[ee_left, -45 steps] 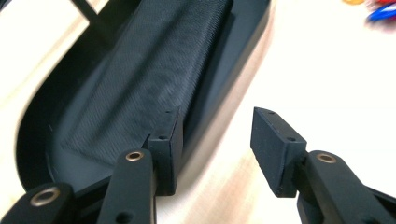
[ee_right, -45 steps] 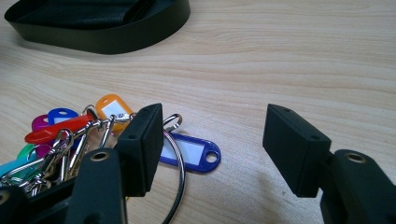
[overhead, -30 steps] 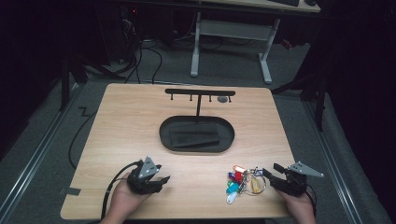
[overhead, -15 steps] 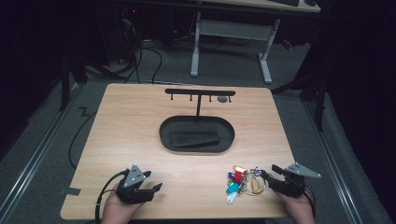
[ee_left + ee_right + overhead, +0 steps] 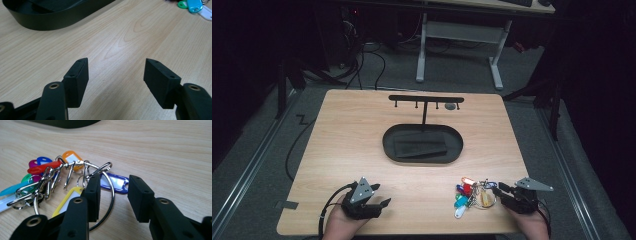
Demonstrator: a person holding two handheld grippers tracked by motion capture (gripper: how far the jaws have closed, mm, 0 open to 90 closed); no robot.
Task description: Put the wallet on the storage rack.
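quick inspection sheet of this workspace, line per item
surface: wooden table, bare around the things listed
job's things: bunch of keys with coloured tags flat near the front edge; its large ring runs between the right gripper's fingers
clutter: black oval tray mid-table, hook stand behind it
grippers: left gripper open over bare wood; right gripper open at the keys
cables: one trails from the left gripper; more on the floor
surroundings: dark room, white desk frame behind
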